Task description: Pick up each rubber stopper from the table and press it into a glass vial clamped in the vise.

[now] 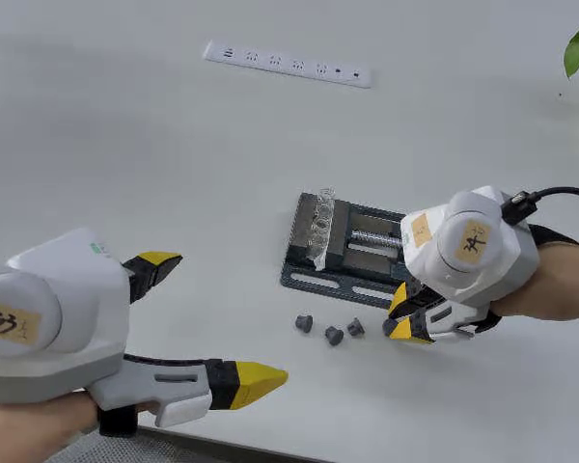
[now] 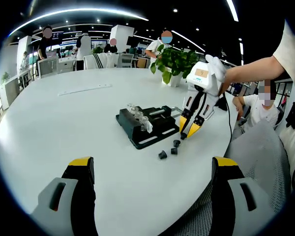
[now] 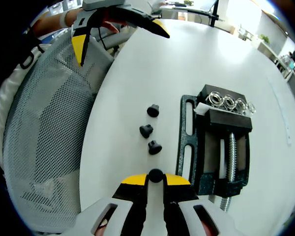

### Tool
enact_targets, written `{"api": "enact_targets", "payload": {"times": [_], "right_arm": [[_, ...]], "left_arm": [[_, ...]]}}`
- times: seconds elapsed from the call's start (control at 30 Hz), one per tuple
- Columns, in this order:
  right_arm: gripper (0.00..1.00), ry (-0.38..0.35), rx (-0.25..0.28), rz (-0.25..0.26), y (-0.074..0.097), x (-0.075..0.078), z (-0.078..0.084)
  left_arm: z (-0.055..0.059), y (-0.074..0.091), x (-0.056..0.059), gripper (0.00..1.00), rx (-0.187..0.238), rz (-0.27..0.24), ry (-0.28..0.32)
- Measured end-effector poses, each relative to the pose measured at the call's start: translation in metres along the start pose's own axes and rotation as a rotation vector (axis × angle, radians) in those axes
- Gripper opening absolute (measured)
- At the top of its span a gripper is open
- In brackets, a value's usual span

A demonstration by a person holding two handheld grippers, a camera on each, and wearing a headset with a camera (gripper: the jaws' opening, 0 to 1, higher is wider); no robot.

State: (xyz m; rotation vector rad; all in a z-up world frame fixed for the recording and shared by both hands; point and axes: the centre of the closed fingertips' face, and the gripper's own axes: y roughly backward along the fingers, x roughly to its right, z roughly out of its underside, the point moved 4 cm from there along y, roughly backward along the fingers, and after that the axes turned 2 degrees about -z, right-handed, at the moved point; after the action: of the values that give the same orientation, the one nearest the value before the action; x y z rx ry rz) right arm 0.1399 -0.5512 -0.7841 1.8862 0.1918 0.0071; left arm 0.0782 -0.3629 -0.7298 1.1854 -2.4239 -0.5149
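right gripper (image 3: pixel 156 180) pinches one rubber stopper (image 3: pixel 156 174) at its tips. glass vials (image 3: pixel 229 102) lie ahead and to the right in its own view, upright in a row, mouths up, at the far end of the vise (image 3: pixel 221 147). I'd go over the screw side, then straight down. three loose stoppers (image 3: pixel 146 131) sit just beside the vise base. left gripper (image 1: pixel 219 316) is spread wide, empty, well apart, near the table (image 1: pixel 174 145) edge.

white table (image 1: pixel 125 174), potted plant (image 2: pixel 174 61), ceiling lights (image 2: pixel 78 11)
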Motion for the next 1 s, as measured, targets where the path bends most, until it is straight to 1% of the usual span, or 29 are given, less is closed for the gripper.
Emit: {"api": "enact_targets", "payload": {"times": [0.17, 0.23, 0.3, 0.47, 0.57, 0.7, 0.73, 0.77, 0.8, 0.83, 0.93, 0.97, 1.0], "right_arm": [[0.06, -0.016, 0.007, -0.005, 0.002, 0.0, -0.001], [0.06, -0.014, 0.011, 0.001, 0.003, 0.001, -0.002], [0.06, -0.031, 0.014, -0.005, 0.004, 0.001, -0.003], [0.06, -0.053, 0.022, -0.006, 0.01, -0.001, -0.007], [0.06, -0.06, 0.031, -0.001, 0.018, -0.002, -0.012], [0.06, -0.076, 0.048, 0.009, 0.033, 0.002, -0.019], [0.06, -0.087, 0.055, 0.009, 0.039, 0.002, -0.021], [0.06, -0.119, 0.069, 0.003, 0.043, 0.003, -0.023], [0.06, -0.134, 0.079, 0.0, 0.046, 0.004, -0.024], [0.06, -0.129, 0.079, 0.009, 0.051, 0.009, -0.025], [0.06, -0.122, 0.067, 0.027, 0.059, 0.016, -0.028], [0.06, -0.122, 0.067, 0.031, 0.062, 0.019, -0.029], [0.06, -0.12, 0.07, 0.039, 0.066, 0.023, -0.03]], "left_arm": [[0.0, -0.001, 0.001, 0.99, -0.002, 0.006, -0.003], [0.0, -0.001, 0.002, 0.99, -0.002, 0.008, -0.004], [-0.001, -0.001, 0.003, 0.99, -0.001, 0.01, -0.005], [-0.008, 0.003, 0.004, 0.99, 0.0, 0.016, -0.003], [-0.014, 0.006, 0.009, 0.99, -0.007, 0.026, -0.008], [-0.021, 0.01, 0.014, 0.99, -0.024, 0.04, -0.03], [-0.023, 0.011, 0.014, 0.99, -0.027, 0.041, -0.034], [-0.026, 0.013, 0.014, 0.99, -0.028, 0.041, -0.04], [-0.028, 0.014, 0.014, 0.99, -0.028, 0.042, -0.042], [-0.03, 0.015, 0.014, 0.99, -0.024, 0.044, -0.042], [-0.031, 0.015, 0.013, 0.99, -0.021, 0.04, -0.039], [-0.031, 0.015, 0.013, 0.99, -0.026, 0.038, -0.042], [-0.028, 0.015, 0.01, 0.99, -0.048, 0.031, -0.066]]}}
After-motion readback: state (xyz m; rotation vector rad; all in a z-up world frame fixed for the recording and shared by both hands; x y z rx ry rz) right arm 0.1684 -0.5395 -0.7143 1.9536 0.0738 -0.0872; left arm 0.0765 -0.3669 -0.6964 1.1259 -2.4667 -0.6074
